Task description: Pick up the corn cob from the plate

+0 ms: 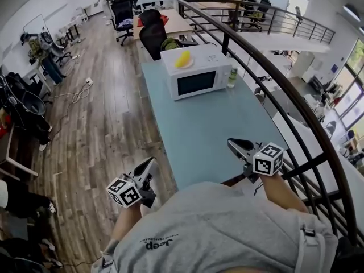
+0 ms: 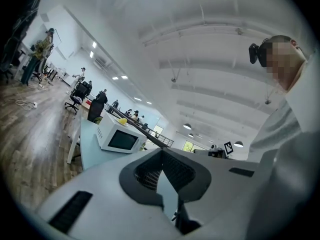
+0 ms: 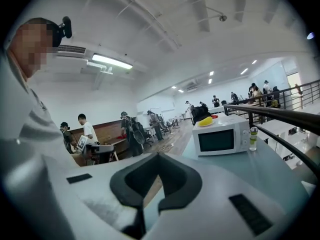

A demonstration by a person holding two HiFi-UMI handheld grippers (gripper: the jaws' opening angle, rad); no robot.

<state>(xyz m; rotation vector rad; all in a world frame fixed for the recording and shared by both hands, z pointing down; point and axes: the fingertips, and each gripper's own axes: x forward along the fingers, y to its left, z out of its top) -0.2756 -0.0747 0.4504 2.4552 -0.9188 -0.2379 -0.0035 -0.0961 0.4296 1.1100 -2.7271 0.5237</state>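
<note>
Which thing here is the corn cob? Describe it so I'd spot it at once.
Find the long pale blue table; a white microwave stands at its far end. The corn cob lies on the microwave's top: the only bright yellow thing there, unlike the small clear bottle standing on the table beside it.

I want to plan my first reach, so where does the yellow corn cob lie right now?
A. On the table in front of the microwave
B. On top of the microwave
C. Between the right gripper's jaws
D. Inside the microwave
B: the corn cob lies on top of the microwave, which stands at the far end of the table.
</note>
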